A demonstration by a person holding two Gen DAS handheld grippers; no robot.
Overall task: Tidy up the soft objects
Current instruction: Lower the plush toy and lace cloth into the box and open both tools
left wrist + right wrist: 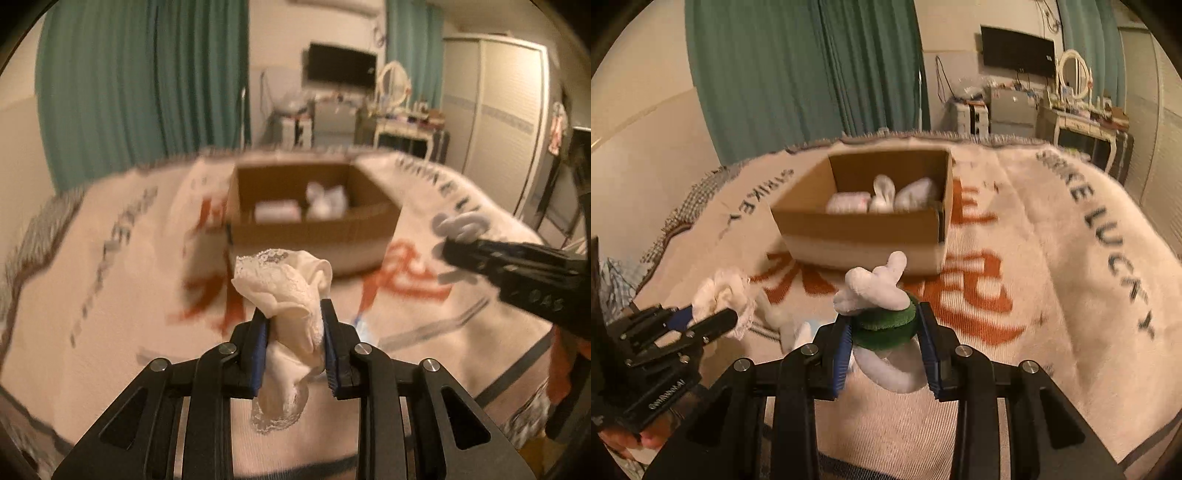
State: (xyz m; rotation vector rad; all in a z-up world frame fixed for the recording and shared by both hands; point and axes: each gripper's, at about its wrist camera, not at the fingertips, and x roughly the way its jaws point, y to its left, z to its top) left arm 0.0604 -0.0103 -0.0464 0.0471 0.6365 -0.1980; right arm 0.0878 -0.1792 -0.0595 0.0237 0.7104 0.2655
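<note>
Your left hand-held gripper (295,332) pinches a cream lace-trimmed cloth (284,291), your right hand-held gripper (886,332) clamps a white plush toy with green collar (877,295), both near the open brown cardboard box (864,225).

The sock (284,291) is thin cream cloth with a lace edge. The plush (877,291) is fuzzy white fabric with a green velvety band (886,325). Each hand-held gripper, left (293,343) and right (886,347), is matt black plastic with ribbed blue pads (259,354) and shiny metal pins. The box (864,225) is matt brown cardboard. The blanket (1052,266) is woven, ribbed cloth.
</note>
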